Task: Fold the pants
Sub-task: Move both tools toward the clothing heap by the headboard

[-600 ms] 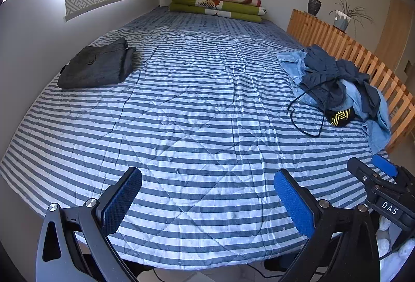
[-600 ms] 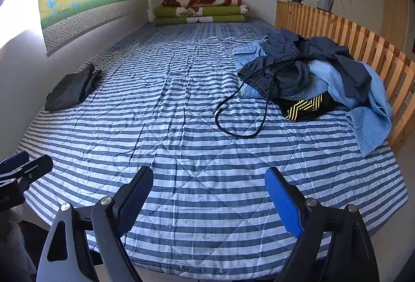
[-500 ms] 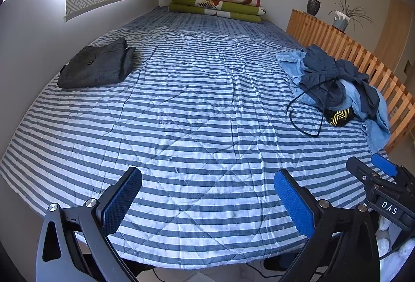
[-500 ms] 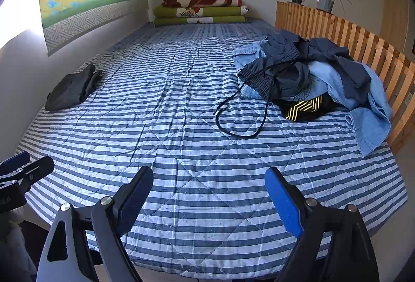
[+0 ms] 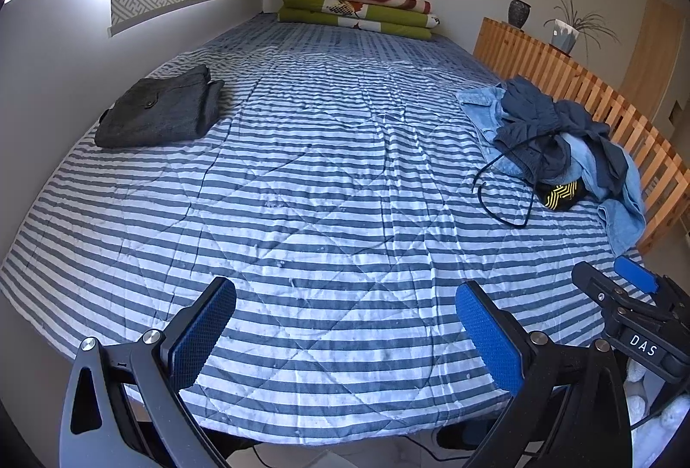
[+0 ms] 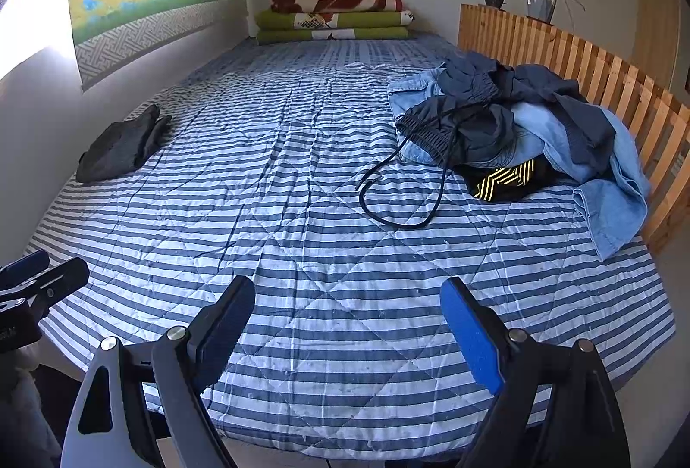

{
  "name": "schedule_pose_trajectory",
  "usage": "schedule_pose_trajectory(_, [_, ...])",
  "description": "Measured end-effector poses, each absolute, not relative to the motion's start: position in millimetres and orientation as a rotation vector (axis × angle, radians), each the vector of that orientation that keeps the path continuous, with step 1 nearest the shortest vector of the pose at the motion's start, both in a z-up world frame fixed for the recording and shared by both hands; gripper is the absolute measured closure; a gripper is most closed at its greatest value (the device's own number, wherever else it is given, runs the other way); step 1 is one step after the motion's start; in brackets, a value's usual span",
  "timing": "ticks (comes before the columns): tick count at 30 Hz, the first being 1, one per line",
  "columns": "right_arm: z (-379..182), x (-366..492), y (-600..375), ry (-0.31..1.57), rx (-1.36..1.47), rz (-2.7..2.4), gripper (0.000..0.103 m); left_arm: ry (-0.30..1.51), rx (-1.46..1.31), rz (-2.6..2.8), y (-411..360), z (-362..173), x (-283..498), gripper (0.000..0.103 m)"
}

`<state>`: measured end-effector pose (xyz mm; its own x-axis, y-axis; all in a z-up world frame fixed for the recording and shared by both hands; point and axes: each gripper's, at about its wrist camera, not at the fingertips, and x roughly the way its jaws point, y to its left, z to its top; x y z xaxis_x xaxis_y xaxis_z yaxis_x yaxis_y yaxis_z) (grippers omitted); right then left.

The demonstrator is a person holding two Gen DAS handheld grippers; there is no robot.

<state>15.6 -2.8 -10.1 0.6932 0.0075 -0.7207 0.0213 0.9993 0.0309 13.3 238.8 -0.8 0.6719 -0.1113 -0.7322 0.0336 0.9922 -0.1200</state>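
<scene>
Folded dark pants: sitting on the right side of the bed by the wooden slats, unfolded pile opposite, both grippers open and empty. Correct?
Not quite. The folded dark pants lie on the left side, by the wall; the left wrist view shows it. The unfolded pile is what sits by the wooden slats. Left gripper and right gripper are open and empty.

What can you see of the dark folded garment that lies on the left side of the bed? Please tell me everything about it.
The dark folded garment is charcoal grey, of a coarse woven-looking cloth. It is folded into a flat, roughly rectangular stack, with layered edges showing at its right end. One small round button sits on its top face, beside what looks like a pocket flap. It lies flat on the striped quilt, close to the left wall, apart from the other clothes. Nothing but the quilt touches it; neither gripper is near.
</scene>
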Motion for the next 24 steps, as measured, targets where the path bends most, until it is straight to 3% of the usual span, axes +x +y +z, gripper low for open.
schedule_pose_trajectory(24, [-11.1, 18.8, -12.8, 0.811, 0.048, -0.014, 0.018, 0.832, -0.085, -0.101, 232.2, -1.0, 19.0, 0.0])
